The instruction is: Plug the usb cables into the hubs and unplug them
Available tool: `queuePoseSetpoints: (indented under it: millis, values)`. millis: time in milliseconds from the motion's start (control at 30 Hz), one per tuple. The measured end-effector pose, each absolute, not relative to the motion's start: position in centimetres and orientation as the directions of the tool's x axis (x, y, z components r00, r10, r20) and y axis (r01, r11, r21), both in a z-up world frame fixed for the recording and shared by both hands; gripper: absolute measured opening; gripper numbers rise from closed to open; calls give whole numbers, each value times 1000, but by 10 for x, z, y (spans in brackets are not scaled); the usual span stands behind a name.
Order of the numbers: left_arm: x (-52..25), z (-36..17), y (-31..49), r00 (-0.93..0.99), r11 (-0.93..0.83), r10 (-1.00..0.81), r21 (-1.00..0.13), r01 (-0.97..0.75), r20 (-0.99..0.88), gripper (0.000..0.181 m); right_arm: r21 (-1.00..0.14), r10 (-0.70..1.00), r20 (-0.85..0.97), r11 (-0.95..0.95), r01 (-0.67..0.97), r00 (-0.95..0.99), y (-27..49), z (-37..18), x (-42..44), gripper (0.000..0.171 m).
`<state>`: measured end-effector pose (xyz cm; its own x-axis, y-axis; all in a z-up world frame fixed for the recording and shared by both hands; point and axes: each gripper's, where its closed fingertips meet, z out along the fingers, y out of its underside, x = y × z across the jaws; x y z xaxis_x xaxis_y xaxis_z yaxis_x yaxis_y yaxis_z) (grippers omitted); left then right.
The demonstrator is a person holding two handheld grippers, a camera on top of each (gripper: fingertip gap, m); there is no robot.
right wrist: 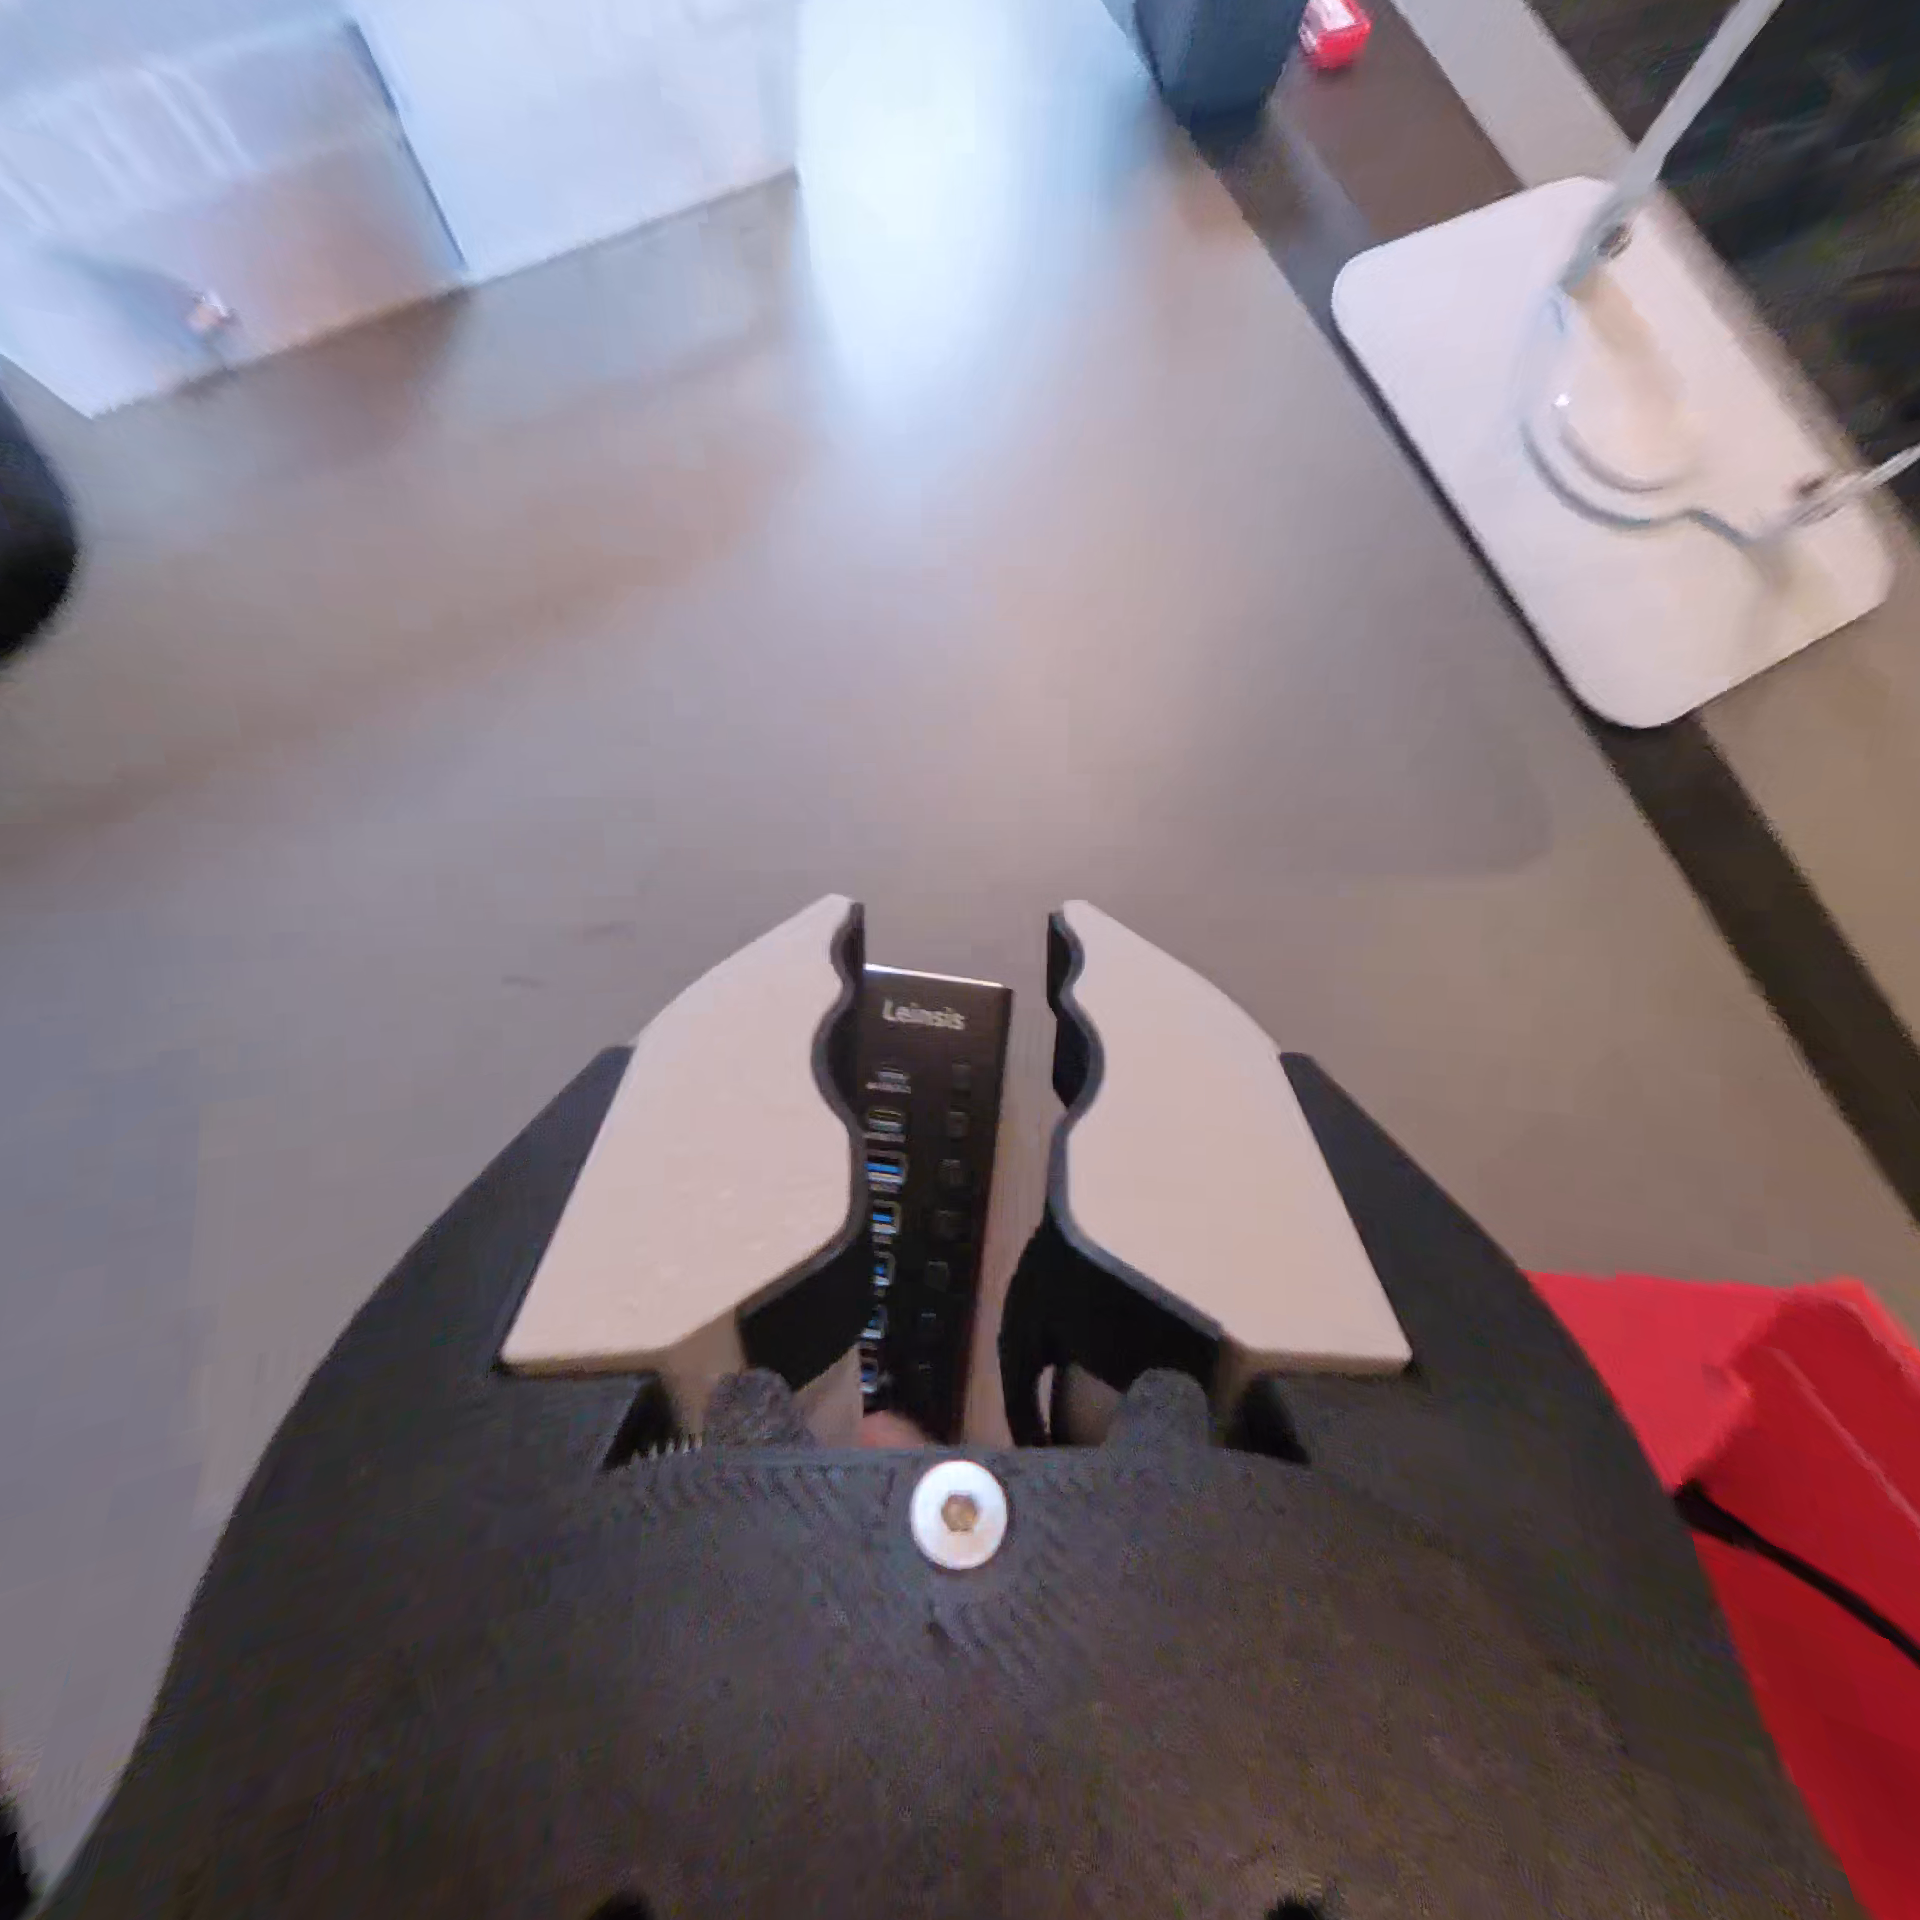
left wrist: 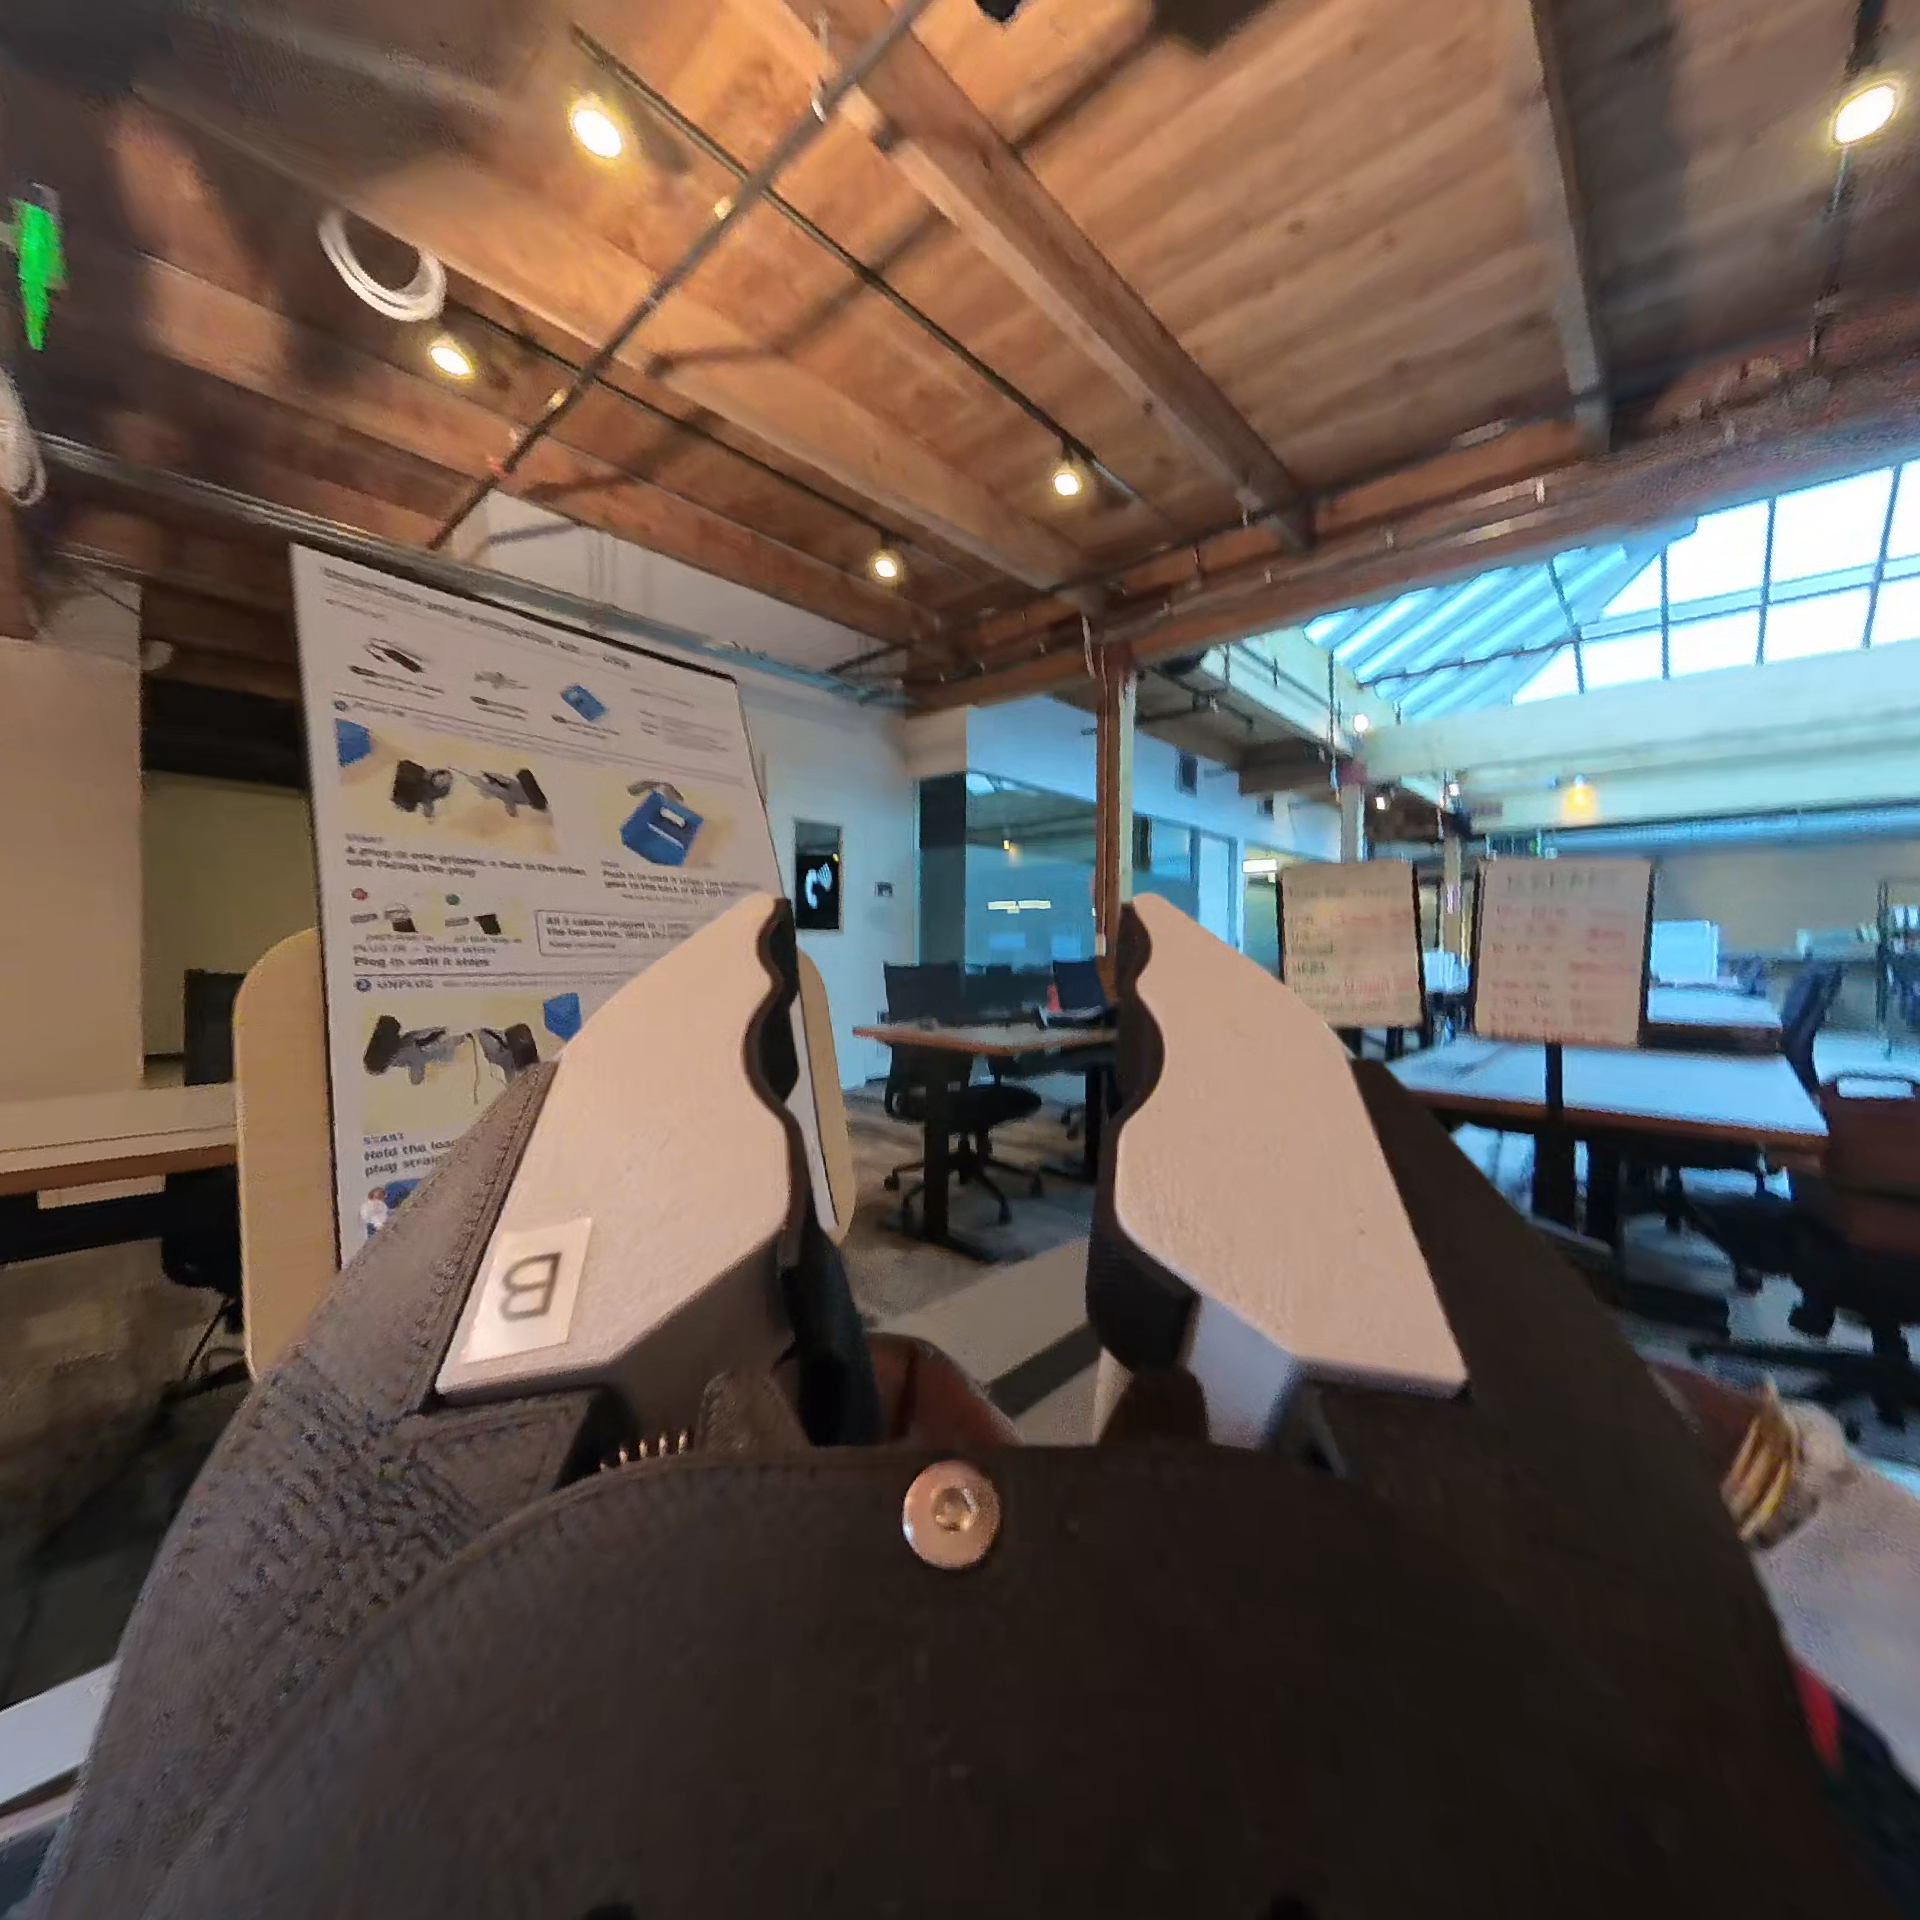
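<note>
In the right wrist view a black USB hub (right wrist: pixel 935 1164) with a row of blue ports lies lengthwise between the fingers of my right gripper (right wrist: pixel 954 935), over the grey table (right wrist: pixel 623 727). The left finger overlaps the hub's edge. A strip of table shows between the hub and the right finger, so the jaws stand apart and are not clamped on it. My left gripper (left wrist: pixel 958 930) points up into the room, open and empty. No USB plug shows in either view.
A red box (right wrist: pixel 1766 1455) with a thin black cable (right wrist: pixel 1808 1579) sits at the lower right. A white stand base (right wrist: pixel 1507 436) with a metal rod stands at the table's right edge. An instruction poster (left wrist: pixel 520 883) stands left of my left gripper. Tip to tip, the grippers are about 30 centimeters apart.
</note>
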<state>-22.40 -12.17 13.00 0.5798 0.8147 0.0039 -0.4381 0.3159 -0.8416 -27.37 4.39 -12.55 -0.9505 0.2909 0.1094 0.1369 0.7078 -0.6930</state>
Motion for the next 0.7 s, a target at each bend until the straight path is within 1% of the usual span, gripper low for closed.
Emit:
queuePoseSetpoints:
  millis: [33,67,100,167,200,267,300,333,433,500,567,600,633,667,700]
  values:
    - [-226,126,-118,587,293,809,-857,-424,-14,59,-673,269,174,735,86,-947,46,-129,-274,30]
    - [-228,124,-115,596,282,803,-868,-408,-19,59,-630,248,197,773,71,-949,49,-136,-272,36]
    - [-229,122,-114,604,286,797,-874,-394,-11,59,-587,229,164,804,92,-960,51,-146,-267,41]
    - [-228,122,-112,626,309,780,-873,-376,7,59,-473,205,76,869,145,-976,58,-172,-256,67]
    - [-226,123,-110,638,314,770,-874,-371,5,59,-415,202,73,897,155,-977,63,-185,-256,78]
    - [-224,122,-109,640,294,768,-880,-374,-15,59,-307,200,87,937,165,-976,74,-209,-259,91]
    - [-224,122,-110,630,280,777,-881,-381,-26,59,-279,210,99,944,175,-973,78,-217,-262,90]
    - [-225,122,-111,620,270,784,-882,-386,-32,58,-266,221,99,946,188,-970,79,-224,-264,86]
    - [-227,120,-111,633,281,774,-889,-362,-13,58,-270,241,64,938,216,-968,76,-237,-265,80]
    - [-228,118,-109,649,300,761,-890,-344,6,58,-236,238,59,947,218,-970,79,-244,-265,77]
    - [-230,117,-107,651,300,759,-891,-341,6,57,-254,244,28,940,229,-969,75,-245,-263,76]
    - [-230,116,-106,648,294,761,-893,-340,3,58,-259,238,3,938,229,-971,74,-246,-260,70]
    - [-231,115,-105,647,287,762,-895,-340,-2,58,-274,238,2,934,228,-971,73,-246,-261,69]
    - [-231,115,-104,646,281,763,-897,-340,-5,58,-291,248,3,927,236,-969,72,-245,-262,61]
    - [-231,115,-103,645,279,764,-899,-338,-6,58,-298,260,-1,922,248,-966,72,-245,-262,61]
